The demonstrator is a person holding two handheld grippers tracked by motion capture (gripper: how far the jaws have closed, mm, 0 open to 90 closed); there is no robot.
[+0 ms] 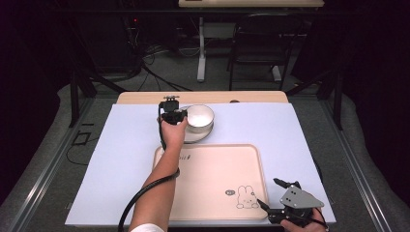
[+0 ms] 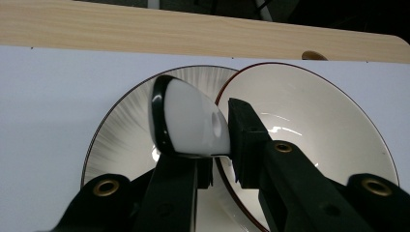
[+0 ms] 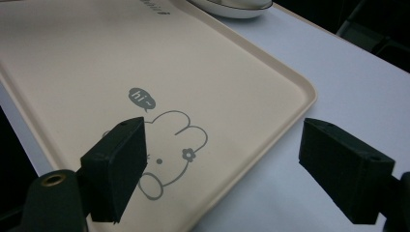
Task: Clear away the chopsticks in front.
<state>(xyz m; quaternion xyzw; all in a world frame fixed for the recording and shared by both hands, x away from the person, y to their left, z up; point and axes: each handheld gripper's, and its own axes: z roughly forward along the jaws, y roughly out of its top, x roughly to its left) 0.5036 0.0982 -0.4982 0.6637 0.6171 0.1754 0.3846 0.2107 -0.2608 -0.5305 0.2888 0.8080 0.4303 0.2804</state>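
My left gripper point(image 1: 175, 116) is at the far side of the white mat point(image 1: 121, 145), jaws clamped on a white ceramic soup spoon point(image 2: 191, 121) with a black outer edge. In the left gripper view the pads pinch the spoon near its handle end, bowl end sticking up past the fingertips. Nothing slack there; grip looks firm.

The spoon hangs over a grey-streaked plate point(image 2: 121, 140). A cream bowl point(image 2: 309, 116) with a thin dark-red rim sits on the plate, just right of the spoon. From the high view the bowl point(image 1: 199, 117) and plate point(image 1: 196, 135) sit just behind the beige tray point(image 1: 212, 179).

Step in hand, as I read it: spoon picked up, ready to move. Destination is a guess, either into the bowl or onto the tray. Next move calls for a clean lift clear of the bowl rim, keeping the spoon from swinging in the pads, then a low set-down before I release.

My right gripper point(image 1: 275, 198) idles at the near right corner, jaws wide apart, nothing between them. It hovers over the tray's edge by the rabbit drawing point(image 3: 167, 150).

Readable text: a speech bubble point(image 3: 141, 99) above the rabbit says "hi~". There's small dark print point(image 1: 186, 156) at the tray's far left corner, too small to read.
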